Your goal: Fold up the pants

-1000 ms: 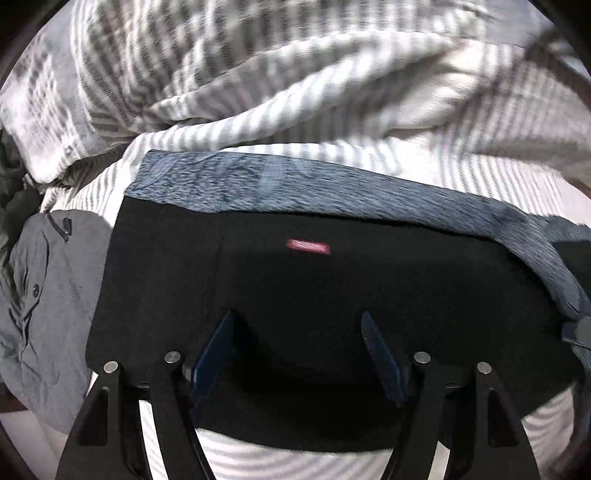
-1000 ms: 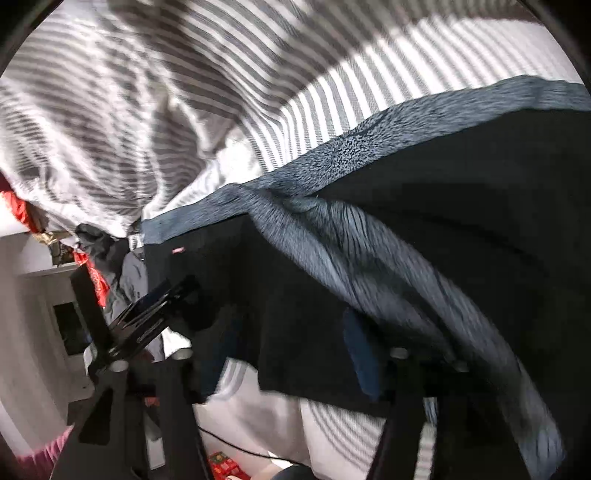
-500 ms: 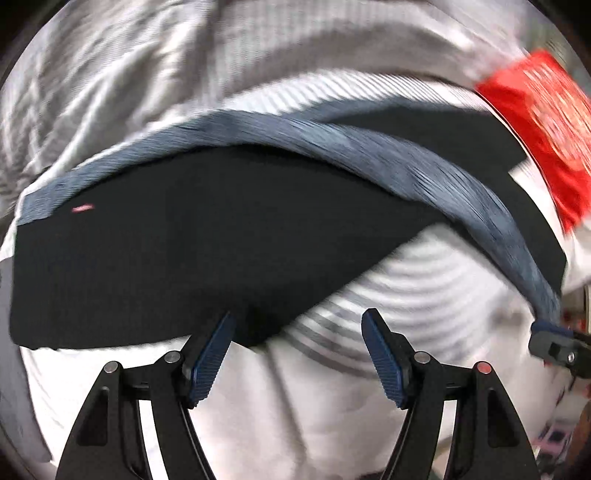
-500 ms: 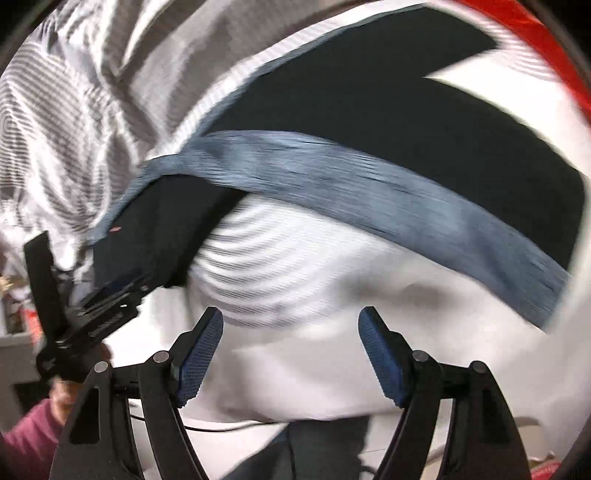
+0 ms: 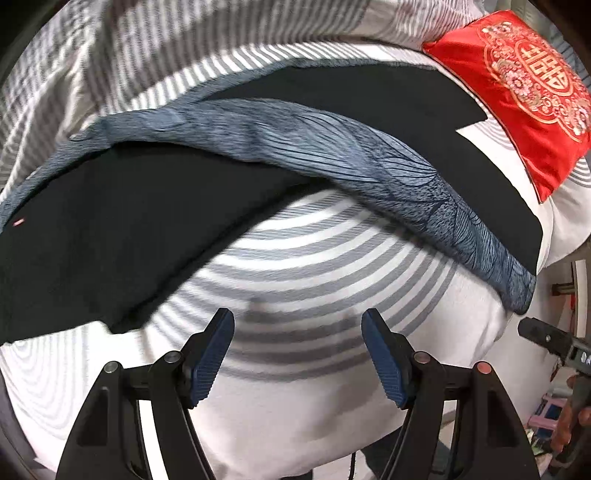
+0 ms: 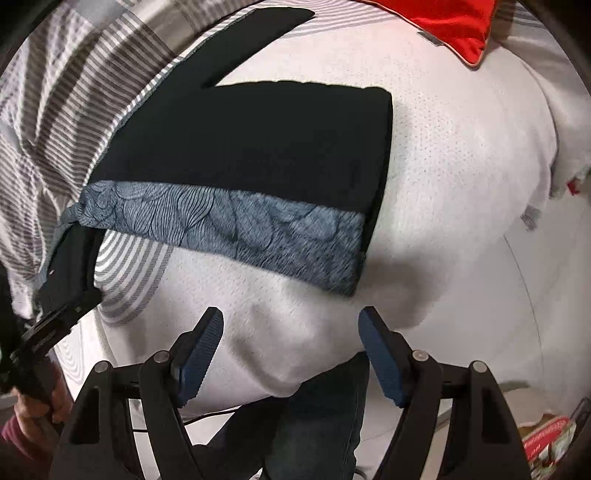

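The black pants (image 5: 122,229) with a blue-grey patterned side stripe (image 5: 332,155) lie spread across the bed. In the right wrist view the pants (image 6: 258,144) show their leg ends, the stripe (image 6: 236,229) along the near edge. My left gripper (image 5: 297,354) is open and empty, held above the striped sheet just in front of the pants. My right gripper (image 6: 290,354) is open and empty, above the white sheet near the leg hem. Each gripper shows at the edge of the other's view, the right gripper (image 5: 554,341) and the left gripper (image 6: 55,317).
A red embroidered cushion (image 5: 524,85) lies at the far right of the bed, and it also shows in the right wrist view (image 6: 443,22). A rumpled striped duvet (image 5: 147,55) lies behind the pants. The bed edge and the person's legs (image 6: 317,417) are below the right gripper.
Both grippers have let go of the pants and pulled back toward the bed edge. The pants now lie flat ahead of them, no longer between the jaws.
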`<state>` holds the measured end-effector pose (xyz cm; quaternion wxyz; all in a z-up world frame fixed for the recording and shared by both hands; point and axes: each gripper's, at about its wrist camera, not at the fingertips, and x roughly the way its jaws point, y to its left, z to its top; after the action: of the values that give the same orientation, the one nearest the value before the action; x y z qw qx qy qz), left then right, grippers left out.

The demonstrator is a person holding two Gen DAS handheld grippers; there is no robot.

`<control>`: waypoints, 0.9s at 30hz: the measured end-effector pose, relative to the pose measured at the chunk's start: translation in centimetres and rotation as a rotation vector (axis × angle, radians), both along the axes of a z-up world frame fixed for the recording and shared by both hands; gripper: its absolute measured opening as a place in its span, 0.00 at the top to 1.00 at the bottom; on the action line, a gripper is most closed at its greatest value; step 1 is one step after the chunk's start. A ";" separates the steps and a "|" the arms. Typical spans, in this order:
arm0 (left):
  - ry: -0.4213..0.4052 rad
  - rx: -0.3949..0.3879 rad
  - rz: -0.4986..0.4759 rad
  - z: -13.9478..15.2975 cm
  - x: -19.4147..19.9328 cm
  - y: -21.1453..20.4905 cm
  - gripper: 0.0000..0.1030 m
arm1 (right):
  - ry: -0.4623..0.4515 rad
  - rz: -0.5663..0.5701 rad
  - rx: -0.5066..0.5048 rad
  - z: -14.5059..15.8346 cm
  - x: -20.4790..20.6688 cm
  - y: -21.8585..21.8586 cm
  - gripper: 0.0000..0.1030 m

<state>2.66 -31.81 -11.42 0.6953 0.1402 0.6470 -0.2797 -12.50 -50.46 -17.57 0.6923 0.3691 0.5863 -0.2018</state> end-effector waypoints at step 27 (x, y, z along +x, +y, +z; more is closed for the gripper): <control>0.071 0.042 -0.001 -1.9 -0.7 -10.9 0.30 | -0.385 0.049 0.346 6.4 8.2 -10.3 0.97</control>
<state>1.95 -42.73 -13.33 0.6687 0.1453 0.6769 -0.2712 -4.35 -60.78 -11.20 0.7223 0.4992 0.4785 -0.0078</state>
